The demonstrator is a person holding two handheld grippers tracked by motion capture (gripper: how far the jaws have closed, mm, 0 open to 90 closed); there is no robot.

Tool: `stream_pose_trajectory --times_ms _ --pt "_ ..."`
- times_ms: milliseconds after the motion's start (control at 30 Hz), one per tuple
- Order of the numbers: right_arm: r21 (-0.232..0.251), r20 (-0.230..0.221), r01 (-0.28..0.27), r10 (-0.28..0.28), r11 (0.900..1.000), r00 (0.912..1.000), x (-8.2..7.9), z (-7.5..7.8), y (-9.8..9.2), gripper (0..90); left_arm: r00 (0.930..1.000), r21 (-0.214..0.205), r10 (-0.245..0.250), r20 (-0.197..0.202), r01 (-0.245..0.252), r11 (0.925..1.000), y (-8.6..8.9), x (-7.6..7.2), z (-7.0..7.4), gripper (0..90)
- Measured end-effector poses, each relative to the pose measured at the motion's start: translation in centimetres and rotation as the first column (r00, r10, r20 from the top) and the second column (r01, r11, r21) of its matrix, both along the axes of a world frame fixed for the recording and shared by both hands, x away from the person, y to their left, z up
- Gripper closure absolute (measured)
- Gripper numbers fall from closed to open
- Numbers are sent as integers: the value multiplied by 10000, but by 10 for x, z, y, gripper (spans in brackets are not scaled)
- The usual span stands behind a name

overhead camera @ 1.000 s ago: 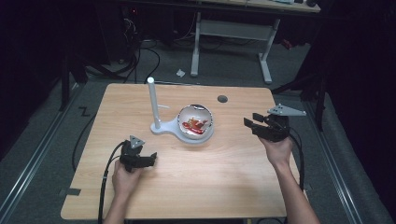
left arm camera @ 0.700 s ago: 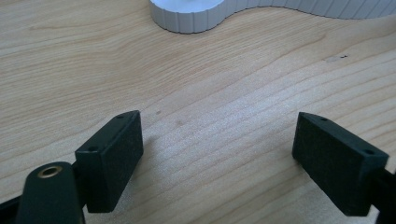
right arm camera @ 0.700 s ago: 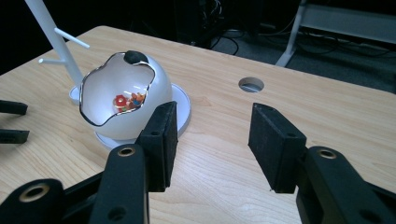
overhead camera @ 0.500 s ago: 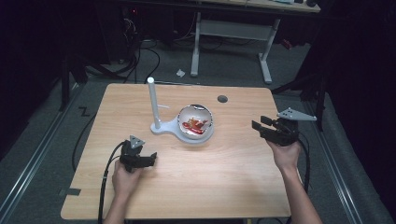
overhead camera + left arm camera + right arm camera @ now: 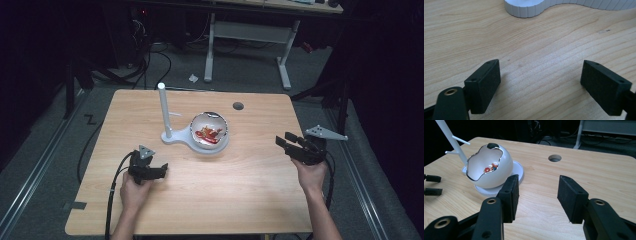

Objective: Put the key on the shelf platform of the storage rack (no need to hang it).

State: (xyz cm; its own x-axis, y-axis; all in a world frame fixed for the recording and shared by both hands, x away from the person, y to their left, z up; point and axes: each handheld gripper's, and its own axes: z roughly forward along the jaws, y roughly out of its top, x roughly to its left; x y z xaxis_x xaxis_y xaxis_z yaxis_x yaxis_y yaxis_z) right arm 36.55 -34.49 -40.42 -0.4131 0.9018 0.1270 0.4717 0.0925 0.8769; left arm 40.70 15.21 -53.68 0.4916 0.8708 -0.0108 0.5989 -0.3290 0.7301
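Note:
A white egg-shaped bowl [image 5: 210, 131] [image 5: 489, 170] with a jagged rim holds small red pieces. It sits on a white stand base [image 5: 187, 140] [image 5: 529, 7] that carries a thin upright post [image 5: 163, 110] [image 5: 451, 140]. My left gripper [image 5: 159, 170] [image 5: 540, 87] rests low on the table, near and left of the stand, its jaws wide apart over bare wood. My right gripper [image 5: 281, 142] [image 5: 537, 196] hovers at the table's right side, pointing at the bowl from a distance, with its jaws partly apart and nothing between them.
The wooden table [image 5: 240, 190] has a round cable hole [image 5: 238, 106] [image 5: 554, 158] at the back, right of the bowl. A cable [image 5: 112, 200] trails from the left gripper over the front edge. Desk legs and cables stand on the dark floor behind.
My right gripper has drifted to the right and nearer to the person, away from the bowl. The left gripper and the bowl have stayed put.

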Motion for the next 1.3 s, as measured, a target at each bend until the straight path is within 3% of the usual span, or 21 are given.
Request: stream_pose_trajectory --times_ms 500,1300 --pt "127 -157 118 -116 9999 9998 -12 -17 -4 510 10000 -1 11 -1 -11 10000 0 0 0 167" --pt "210 -546 -33 45 9998 9985 -14 -41 5 491 10000 2 15 -1 -15 10000 0 0 0 167"
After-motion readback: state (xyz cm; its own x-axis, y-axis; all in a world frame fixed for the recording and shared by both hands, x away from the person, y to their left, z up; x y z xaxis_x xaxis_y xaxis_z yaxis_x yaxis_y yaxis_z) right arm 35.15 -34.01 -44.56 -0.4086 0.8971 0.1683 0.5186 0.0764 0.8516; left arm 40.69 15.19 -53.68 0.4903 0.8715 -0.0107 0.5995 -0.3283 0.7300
